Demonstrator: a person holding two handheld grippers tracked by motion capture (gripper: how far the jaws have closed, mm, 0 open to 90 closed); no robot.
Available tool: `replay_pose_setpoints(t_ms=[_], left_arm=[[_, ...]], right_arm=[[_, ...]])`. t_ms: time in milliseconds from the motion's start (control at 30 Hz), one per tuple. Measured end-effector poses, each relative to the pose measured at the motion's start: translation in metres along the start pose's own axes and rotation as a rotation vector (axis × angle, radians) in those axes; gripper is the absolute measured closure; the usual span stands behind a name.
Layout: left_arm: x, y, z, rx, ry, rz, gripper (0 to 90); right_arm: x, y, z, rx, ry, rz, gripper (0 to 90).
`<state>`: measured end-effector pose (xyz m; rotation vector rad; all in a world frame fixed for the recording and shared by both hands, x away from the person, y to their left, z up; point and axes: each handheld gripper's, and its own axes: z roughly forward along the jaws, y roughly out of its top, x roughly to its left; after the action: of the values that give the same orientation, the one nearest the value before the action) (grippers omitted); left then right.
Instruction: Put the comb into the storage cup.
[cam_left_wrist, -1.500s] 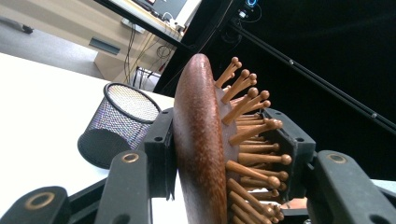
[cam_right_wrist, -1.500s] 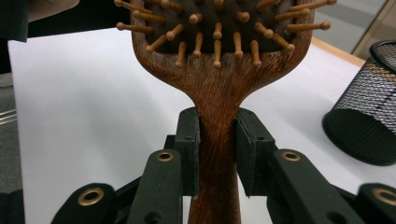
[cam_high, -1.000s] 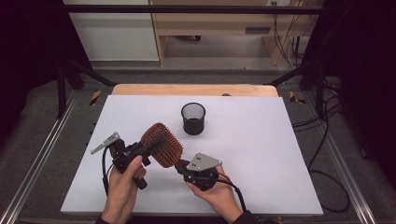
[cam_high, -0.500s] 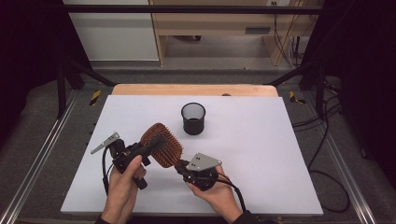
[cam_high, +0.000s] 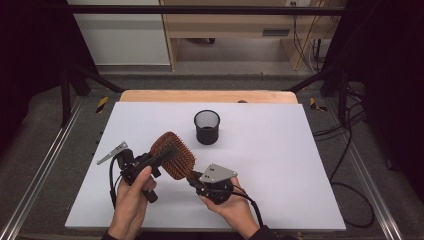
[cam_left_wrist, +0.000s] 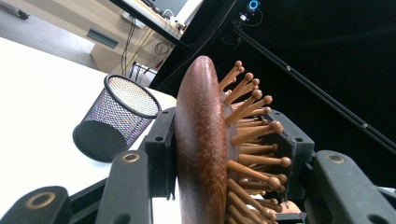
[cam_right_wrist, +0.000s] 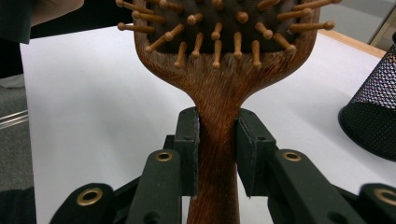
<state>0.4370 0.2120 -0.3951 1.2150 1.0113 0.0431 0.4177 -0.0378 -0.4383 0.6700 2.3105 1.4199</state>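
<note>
White table (cam_high: 280, 165) beneath a wooden hairbrush (cam_high: 172, 154), left gripper (cam_left_wrist: 224, 154) pinching its head, right gripper (cam_right_wrist: 217, 154) its handle.

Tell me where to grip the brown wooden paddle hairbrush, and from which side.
Grip the brown wooden paddle hairbrush on its narrow handle below the head, from the handle end, as the right gripper does: the smooth neck fits between the jaws, while the bristled head is bulky.

My left hand (cam_high: 131, 197) and right hand (cam_high: 235, 210) come in over the table's near edge. My left gripper (cam_high: 161, 156) is clamped on the brown wooden paddle hairbrush's (cam_high: 174, 154) head; my right gripper (cam_high: 192, 179) pinches its handle.
</note>
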Motion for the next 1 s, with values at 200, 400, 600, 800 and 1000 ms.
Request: replay_pose_setpoints(t_ms=[200, 400, 600, 800, 1000], left_arm=[[0.0006, -0.0003, -0.0002, -0.003, 0.002, -0.007, 50.5], [0.0013, -0.0012, -0.0002, -0.005, 0.005, -0.011, 50.7], [0.0025, -0.0009, -0.0012, -0.008, 0.005, -0.018, 50.8], [0.0052, -0.0005, -0.0025, -0.011, 0.014, -0.016, 50.8], [0.0067, 0.0004, -0.0036, -0.022, 0.02, -0.02, 50.8]], right_arm=[[-0.0002, -0.0003, 0.0005, 0.001, 0.004, 0.003, 72.0], [-0.0002, -0.0006, 0.001, 0.002, 0.002, 0.001, 71.8], [0.0007, -0.0005, 0.0013, 0.001, 0.006, 0.0, 70.7], [0.0009, -0.0001, 0.0017, -0.017, 0.017, 0.022, 56.5], [-0.0007, 0.0006, 0.0006, -0.026, 0.015, 0.036, 49.8]])
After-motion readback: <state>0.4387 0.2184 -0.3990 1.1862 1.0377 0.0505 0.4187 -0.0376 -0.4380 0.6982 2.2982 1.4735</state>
